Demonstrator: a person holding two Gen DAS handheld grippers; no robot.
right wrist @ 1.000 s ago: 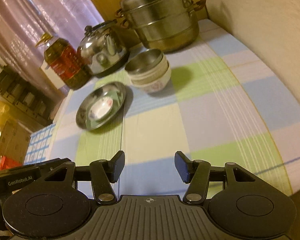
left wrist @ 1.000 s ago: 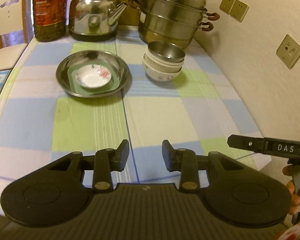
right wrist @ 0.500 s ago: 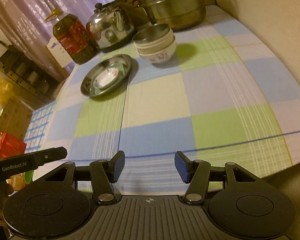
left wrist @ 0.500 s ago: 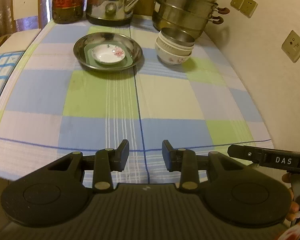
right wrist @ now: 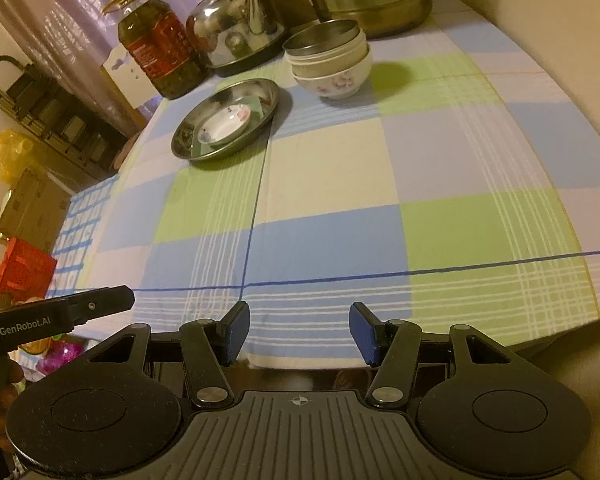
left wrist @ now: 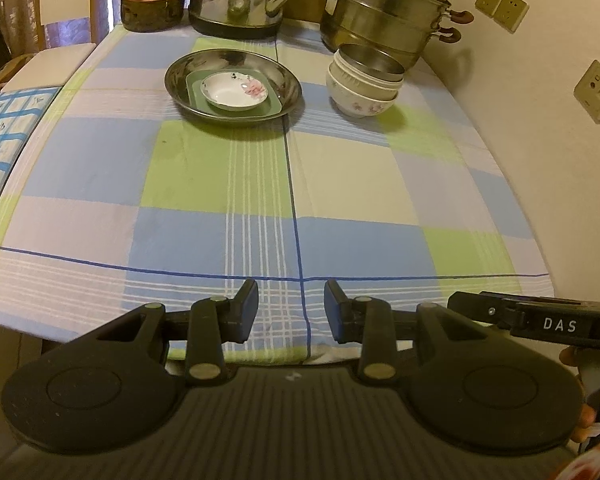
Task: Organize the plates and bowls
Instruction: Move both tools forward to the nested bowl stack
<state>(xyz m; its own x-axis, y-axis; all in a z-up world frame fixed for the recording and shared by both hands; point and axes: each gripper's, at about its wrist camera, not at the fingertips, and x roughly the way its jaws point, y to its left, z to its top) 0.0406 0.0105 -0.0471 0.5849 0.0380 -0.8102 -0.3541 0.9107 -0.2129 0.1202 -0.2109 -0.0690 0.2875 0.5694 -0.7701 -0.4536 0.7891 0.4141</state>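
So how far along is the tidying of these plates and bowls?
It looks nearly finished. Done: the bowls sit nested in one stack, a metal one on top, and the small saucer lies on a green plate inside the metal dish. In hand: nothing; the left gripper and right gripper are both open and empty at the table's near edge. No loose dishes remain in view.

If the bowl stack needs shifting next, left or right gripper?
Probably right: the bowl stack sits toward the wall side, right of the metal plate. Both grippers, left and right, are open, empty and back at the near table edge.
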